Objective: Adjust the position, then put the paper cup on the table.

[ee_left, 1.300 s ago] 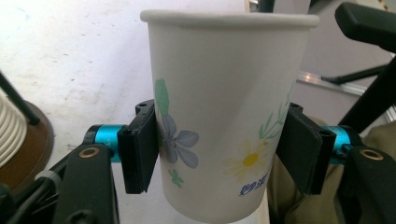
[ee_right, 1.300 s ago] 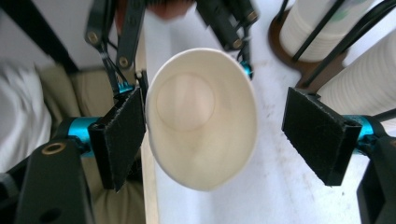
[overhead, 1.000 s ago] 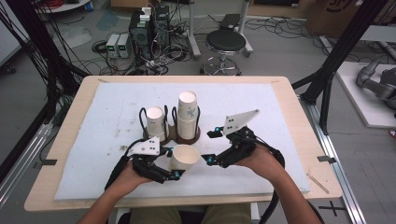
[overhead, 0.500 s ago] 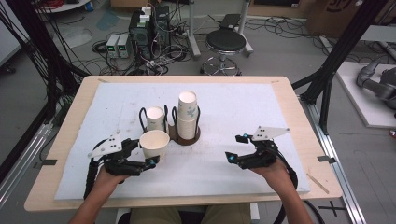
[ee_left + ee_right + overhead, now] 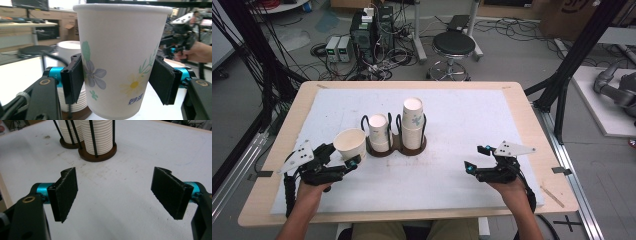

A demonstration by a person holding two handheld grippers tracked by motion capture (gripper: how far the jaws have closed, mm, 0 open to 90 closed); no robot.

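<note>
A white paper cup (image 5: 349, 144) (image 5: 120, 62) with a flower print stands upright between the pads of my left gripper (image 5: 343, 160) (image 5: 120, 82), which is shut on its sides at the table's left front. Right beside it is a brown cup holder (image 5: 396, 146) (image 5: 97, 155) with two wire racks. One rack holds a short stack of cups (image 5: 378, 131) and the other a taller stack (image 5: 413, 122) (image 5: 100, 135). My right gripper (image 5: 472, 159) (image 5: 115, 192) hovers low over the white mat at the right front, open, with nothing between its pads.
A white mat (image 5: 452, 115) covers the wooden table (image 5: 522, 110). Black frame posts (image 5: 572, 65) stand at both sides. Beyond the far edge are a stool (image 5: 453, 47) and electronics with cables (image 5: 367, 30) on the floor.
My left gripper has carried the cup from the middle front to the left. The right gripper has moved away to the right and lower, with its jaws open.
</note>
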